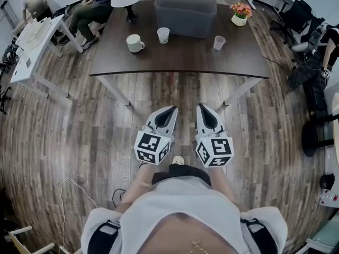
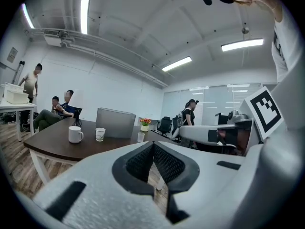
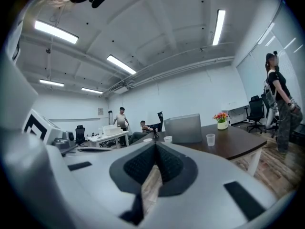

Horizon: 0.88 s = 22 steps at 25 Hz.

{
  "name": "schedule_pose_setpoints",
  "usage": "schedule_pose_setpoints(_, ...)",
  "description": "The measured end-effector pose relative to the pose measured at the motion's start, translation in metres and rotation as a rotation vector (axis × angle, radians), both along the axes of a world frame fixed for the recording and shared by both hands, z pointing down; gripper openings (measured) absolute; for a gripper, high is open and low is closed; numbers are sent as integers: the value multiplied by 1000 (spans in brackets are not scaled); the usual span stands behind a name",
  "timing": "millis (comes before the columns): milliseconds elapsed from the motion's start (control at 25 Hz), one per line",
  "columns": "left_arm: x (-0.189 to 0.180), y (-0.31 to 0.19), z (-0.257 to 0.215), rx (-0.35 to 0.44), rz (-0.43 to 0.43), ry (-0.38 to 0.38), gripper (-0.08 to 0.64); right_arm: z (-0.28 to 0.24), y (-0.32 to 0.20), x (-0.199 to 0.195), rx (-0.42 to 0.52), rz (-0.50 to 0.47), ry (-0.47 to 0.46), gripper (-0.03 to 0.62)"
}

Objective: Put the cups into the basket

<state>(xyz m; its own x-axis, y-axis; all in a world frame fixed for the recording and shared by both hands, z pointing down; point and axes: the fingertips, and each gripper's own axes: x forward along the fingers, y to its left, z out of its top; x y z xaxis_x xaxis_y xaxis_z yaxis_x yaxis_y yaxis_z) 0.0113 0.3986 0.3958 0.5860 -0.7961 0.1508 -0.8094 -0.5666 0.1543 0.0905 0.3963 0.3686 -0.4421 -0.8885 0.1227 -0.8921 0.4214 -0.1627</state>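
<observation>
On the dark table point(image 1: 180, 57) ahead stand a white mug point(image 1: 134, 43), a paper cup point(image 1: 163, 34) and a clear plastic cup point(image 1: 219, 42), in front of the grey basket point(image 1: 185, 12). Both grippers are held side by side over the wooden floor, well short of the table. My left gripper point(image 1: 172, 109) is shut with nothing in it; its view shows the mug point(image 2: 75, 134), paper cup point(image 2: 100, 134), clear cup point(image 2: 141, 137) and basket point(image 2: 116, 123) far off. My right gripper point(image 1: 203, 107) is likewise shut and empty, and its view shows the basket point(image 3: 182, 128) and clear cup point(image 3: 210, 139).
A flower pot point(image 1: 240, 14) sits on the table's far right corner. People sit beyond the table's left end beside a white side table point(image 1: 32, 46). Office chairs and a standing person point(image 3: 279, 104) are to the right. A cable point(image 1: 74, 194) lies on the floor at near left.
</observation>
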Motion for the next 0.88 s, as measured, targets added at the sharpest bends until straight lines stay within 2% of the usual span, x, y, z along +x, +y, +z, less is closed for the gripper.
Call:
schedule_pose_setpoints(400, 17, -29, 14, -22, -28, 1, 9, 19, -31, 12, -38, -41, -19, 12)
schedule_pose_setpoints(880, 11, -60, 13, -39, -59, -26, 9, 22, -60, 11, -58, -61, -44, 12)
